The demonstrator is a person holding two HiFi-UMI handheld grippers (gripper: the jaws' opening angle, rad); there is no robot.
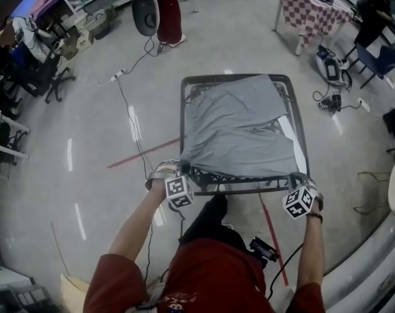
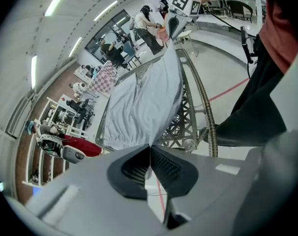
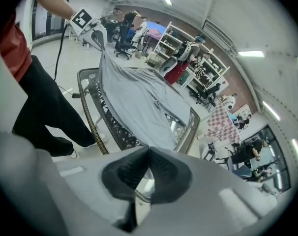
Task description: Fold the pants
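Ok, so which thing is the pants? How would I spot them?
Find the metal-framed table in the middle of the shiny floor. The pants are the plain grey cloth spread over it, its near corners pinched by the left gripper and right gripper. The only other cloth, the far-off checked cloth, is red and white.

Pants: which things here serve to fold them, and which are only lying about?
For the job: pants, metal table under them, left gripper and right gripper, both shut on the pants' near corners.
Lying about: checked table, blue chair, red floor tape.
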